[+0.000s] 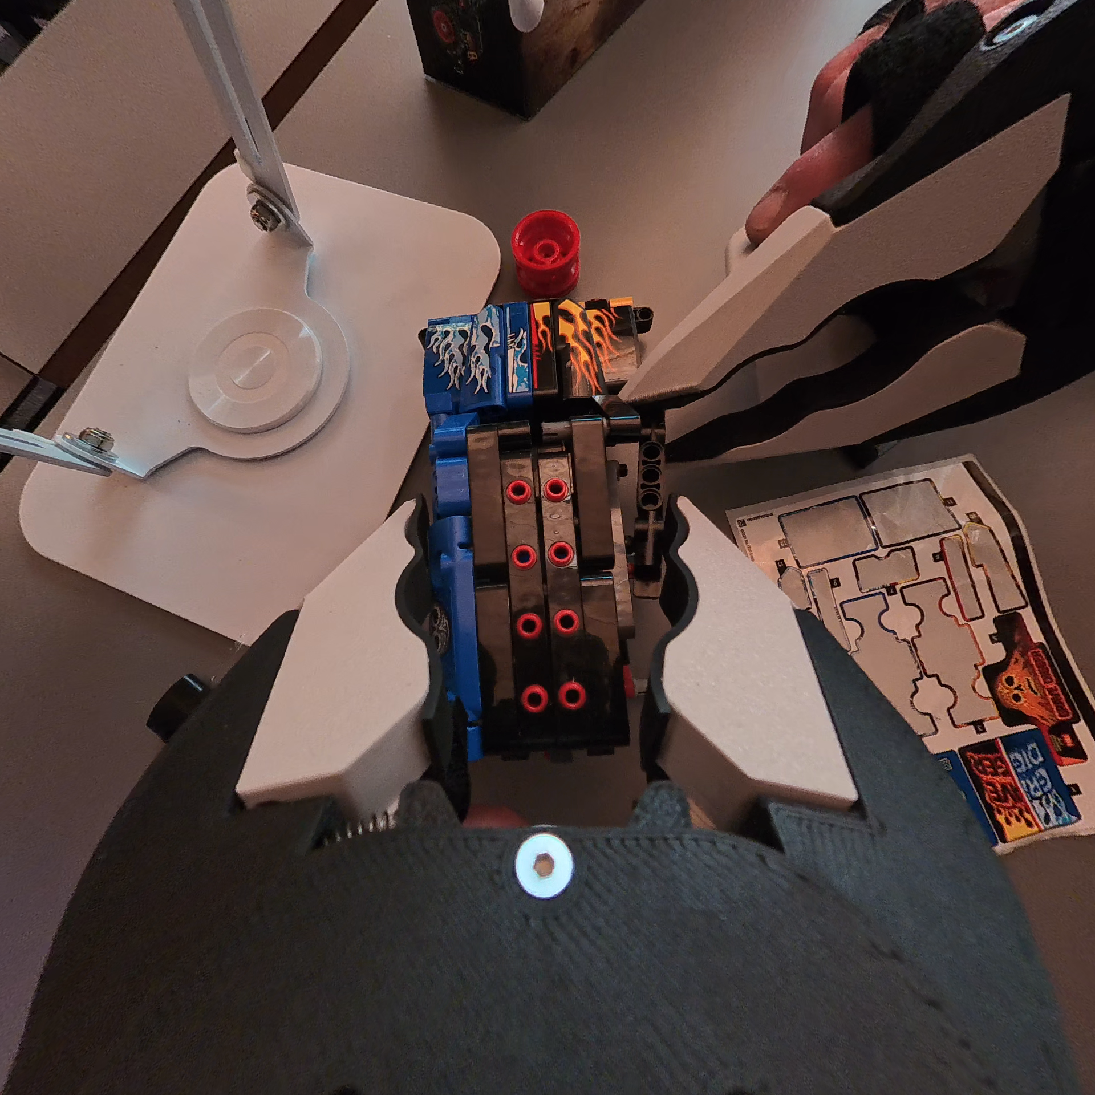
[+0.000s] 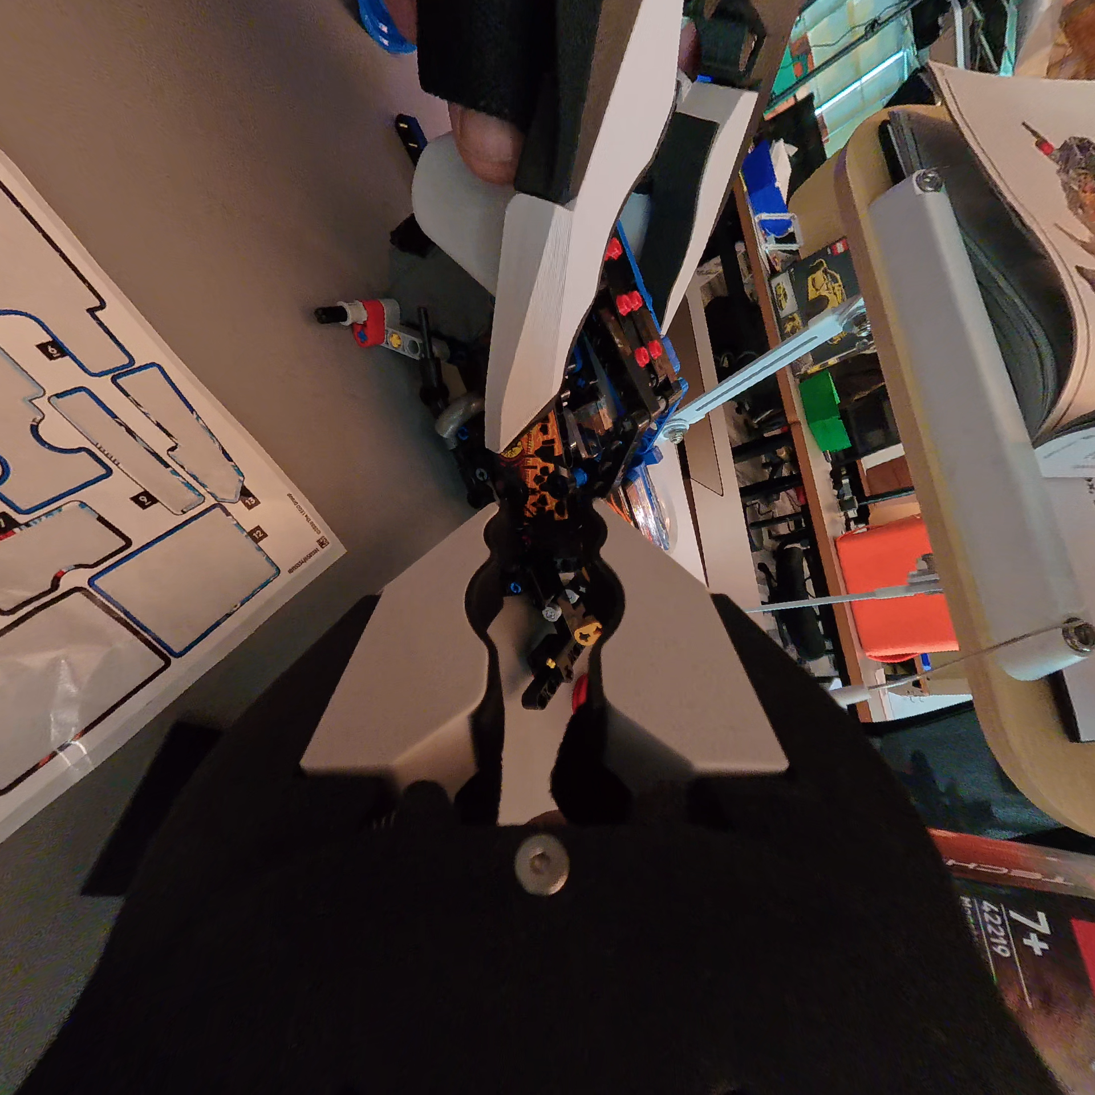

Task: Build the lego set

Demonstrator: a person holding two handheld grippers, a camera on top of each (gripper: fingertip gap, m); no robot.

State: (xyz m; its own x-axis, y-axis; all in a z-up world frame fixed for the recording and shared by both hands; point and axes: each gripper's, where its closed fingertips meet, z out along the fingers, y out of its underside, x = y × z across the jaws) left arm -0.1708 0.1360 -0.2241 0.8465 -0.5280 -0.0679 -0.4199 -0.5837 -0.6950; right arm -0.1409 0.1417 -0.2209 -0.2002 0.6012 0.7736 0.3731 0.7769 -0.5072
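While the lower end of the lego model point(image 1: 545, 533) disappears behind the left gripper's point(image 1: 545, 521) black body, its upper face shows plainly: eight red pin holes in two columns of four, on black beams, with a blue side at left. At its far end sit flame-patterned panels, blue and white on the left, orange and yellow on the right. The left gripper's two white fingers point(image 1: 355, 652) are clamped on the model's sides, holding it above the table point(image 1: 681, 148). To the left lies one white stand base point(image 1: 249, 385), its arms cut off. One red wheel hub point(image 1: 545, 252) rests beyond the model. Right of it, the right gripper point(image 2: 548, 515) pinches the model's flame end; how tightly is hard to judge. One sticker sheet point(image 1: 924, 622) lies rightmost, partly hidden.
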